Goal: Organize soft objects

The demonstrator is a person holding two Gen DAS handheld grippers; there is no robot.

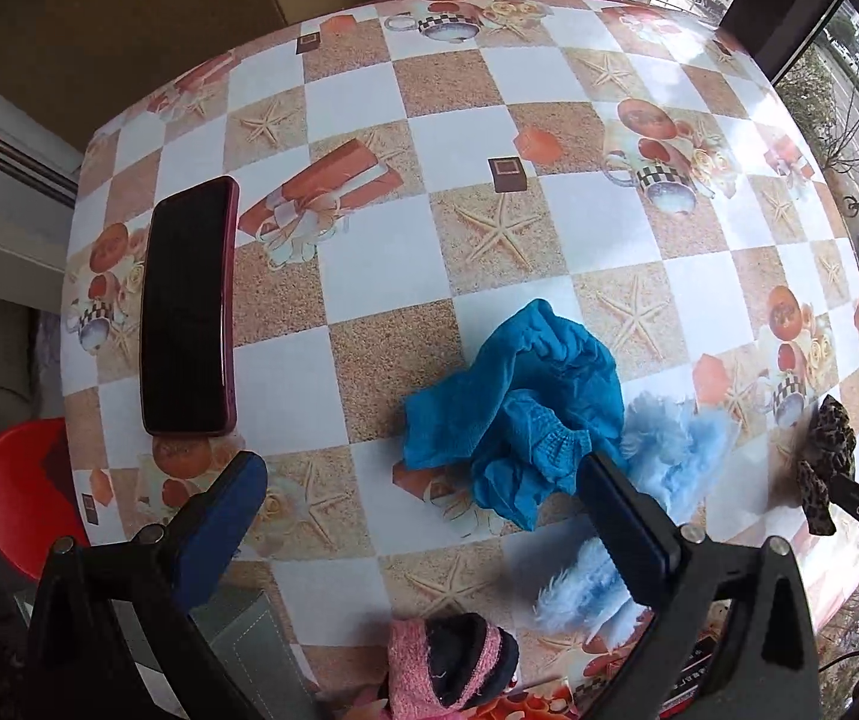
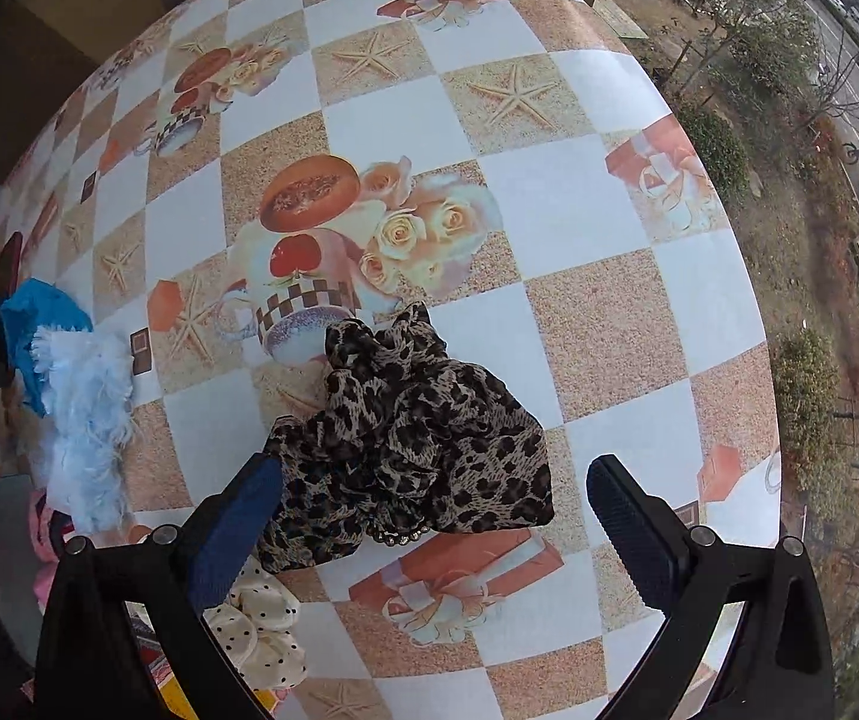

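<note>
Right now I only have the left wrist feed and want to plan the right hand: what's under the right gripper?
Observer: A leopard-print scrunchie lies between the open fingers of the right gripper, ungrasped.
Operator: Anything else near it?
Observer: A cream polka-dot scrunchie sits beside the blue left finger pad.
Operator: Room beyond it?
Observer: Yes, bare checkered tablecloth reaches the table's edge.

Both wrist views look steeply down, close over the table [image 1: 369, 276], sharing the blue cloth [image 1: 519, 408]
</note>
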